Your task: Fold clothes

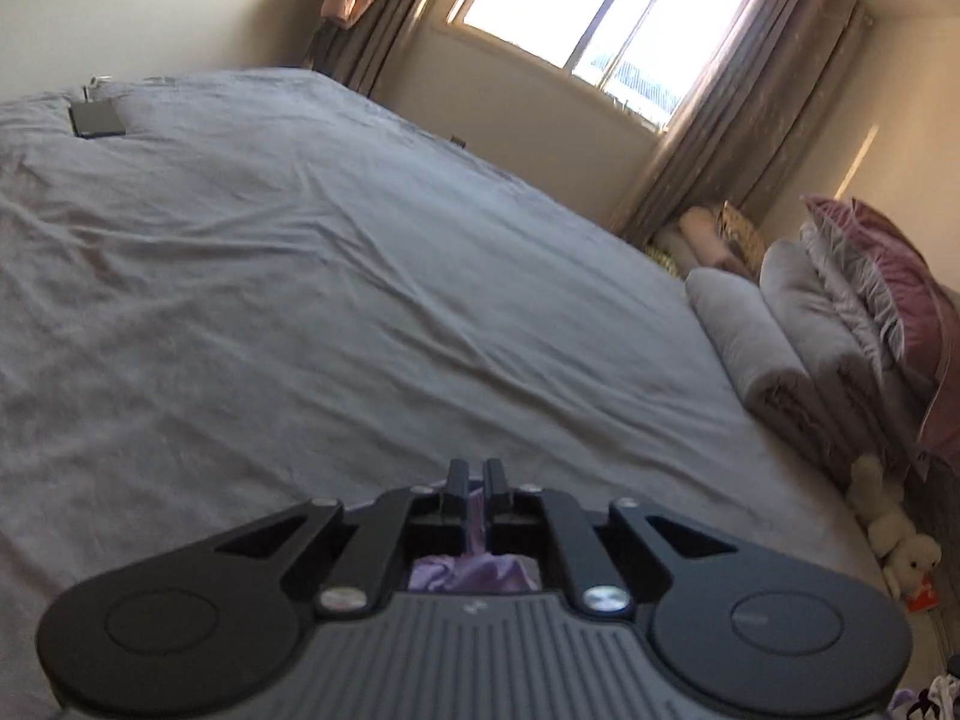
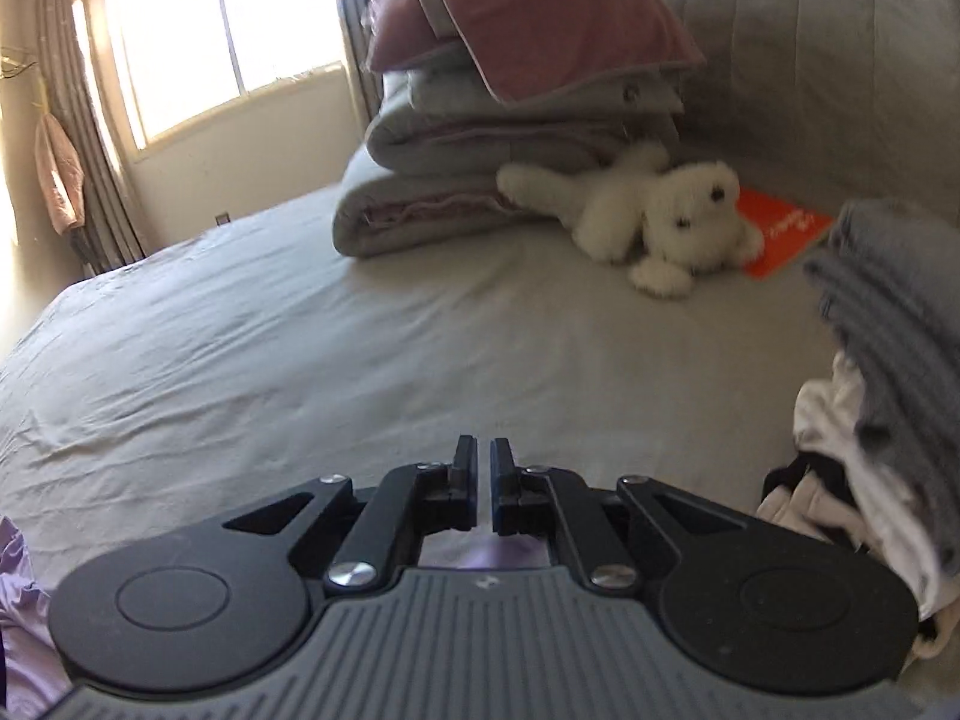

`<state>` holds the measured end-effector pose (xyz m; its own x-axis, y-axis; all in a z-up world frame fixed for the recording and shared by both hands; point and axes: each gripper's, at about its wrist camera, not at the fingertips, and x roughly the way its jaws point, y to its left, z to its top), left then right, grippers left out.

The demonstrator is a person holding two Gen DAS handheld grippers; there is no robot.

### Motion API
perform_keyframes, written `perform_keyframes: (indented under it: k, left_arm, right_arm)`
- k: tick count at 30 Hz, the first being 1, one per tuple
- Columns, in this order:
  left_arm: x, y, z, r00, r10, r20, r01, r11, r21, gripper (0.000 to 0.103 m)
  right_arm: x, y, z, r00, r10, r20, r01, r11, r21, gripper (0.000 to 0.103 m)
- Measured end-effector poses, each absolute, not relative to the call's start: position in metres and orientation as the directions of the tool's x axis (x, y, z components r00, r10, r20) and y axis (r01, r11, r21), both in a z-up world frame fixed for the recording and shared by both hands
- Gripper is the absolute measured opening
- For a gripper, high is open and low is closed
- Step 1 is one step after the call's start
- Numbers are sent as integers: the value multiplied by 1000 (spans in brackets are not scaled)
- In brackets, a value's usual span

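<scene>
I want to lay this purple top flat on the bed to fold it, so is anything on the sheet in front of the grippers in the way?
Nothing visible blocks it. The left gripper is pinching the purple garment, and the grey sheet ahead is bare. The stuffed toy, folded bedding and clothes pile sit at the far side.

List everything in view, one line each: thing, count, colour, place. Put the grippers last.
bed sheet: one, grey, covers the bed
lilac garment: one, lilac, beneath the grippers
folded bedding: one stack, grey and pink, by the headboard
plush toy: one, white, against the bedding
orange booklet: one, orange, beside the toy
clothes pile: one, grey, white, black, right edge
dark flat device: one, far bed corner
window: one, bright, curtained
left gripper: pinching lilac fabric
right gripper: nearly closed, grasp unclear
</scene>
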<state>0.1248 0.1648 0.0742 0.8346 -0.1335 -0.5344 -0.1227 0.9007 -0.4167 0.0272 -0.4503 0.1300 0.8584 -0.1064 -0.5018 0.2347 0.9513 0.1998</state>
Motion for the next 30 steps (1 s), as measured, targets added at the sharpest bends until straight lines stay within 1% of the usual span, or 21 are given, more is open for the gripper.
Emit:
perform_keyframes:
  k: [1,2,3,4,7,8,9,10,11,12,13,14,15,16,18,21,25,27,28,29,30]
  left_arm:
    - [130,160,69,828,-115,-549,-124,917,-379,22]
    - [134,154,66,826,-93,-555,-119,935,-335,41]
    - [137,150,64,829,-77,-554,-105,951,-291,57]
    - [140,146,62,832,-63,-551,-91,965,-246,62]
    - [149,133,54,826,-41,-562,-42,990,-133,69]
    - [152,130,51,822,-31,-568,-31,995,-100,74]
    - [154,126,47,820,-15,-573,-25,998,-62,78]
    - [157,122,44,817,2,-576,-20,999,-25,78]
    - [159,118,40,814,19,-580,-15,1000,13,78]
    - [160,113,36,808,39,-587,-12,999,51,71]
    - [162,110,32,799,63,-598,-11,996,90,61]
    - [162,108,29,788,90,-610,-15,992,127,30]
    - [162,109,29,785,88,-613,-13,992,126,19]
    - [161,111,29,783,86,-616,-11,992,125,17]
    - [159,114,31,785,82,-615,-11,993,118,11]
    - [154,124,44,817,80,-571,-44,996,77,8]
    - [144,160,68,860,62,-507,-143,982,-122,8]
    - [140,174,73,869,67,-490,-181,965,-189,8]
    - [138,180,75,873,73,-483,-199,956,-216,8]
    - [136,185,77,876,77,-475,-213,947,-240,8]
    - [134,190,78,881,78,-467,-224,938,-264,8]
  right_arm:
    - [33,-450,123,845,-111,-524,244,951,192,5]
    - [39,-449,117,831,-116,-544,253,950,184,5]
    - [36,-447,119,836,-119,-536,246,954,171,5]
    - [33,-445,119,838,-123,-532,243,956,162,5]
    - [31,-445,116,831,-122,-543,234,962,142,5]
    - [32,-445,113,823,-116,-556,227,964,135,7]
    - [37,-445,107,805,-98,-586,208,970,124,16]
    - [42,-444,100,785,-80,-615,189,976,113,18]
    - [46,-443,93,767,-87,-636,184,979,88,23]
    - [50,-442,87,749,-93,-656,178,982,63,30]
    - [52,-441,81,733,-109,-671,178,983,34,32]
    - [55,-442,76,721,-123,-682,183,983,15,37]
    - [58,-446,73,714,-123,-690,187,982,18,38]
    - [60,-449,69,706,-123,-697,191,981,20,38]
    - [63,-457,63,697,-108,-709,191,981,39,39]
    - [69,-460,54,683,-97,-724,169,985,27,39]
    - [77,-466,42,697,-92,-712,155,988,24,42]
    - [81,-470,33,683,-78,-726,154,987,39,43]
    - [83,-472,28,674,-68,-735,150,988,46,41]
    - [82,-469,30,675,-68,-735,138,990,35,21]
    - [82,-467,32,675,-68,-735,126,992,24,5]
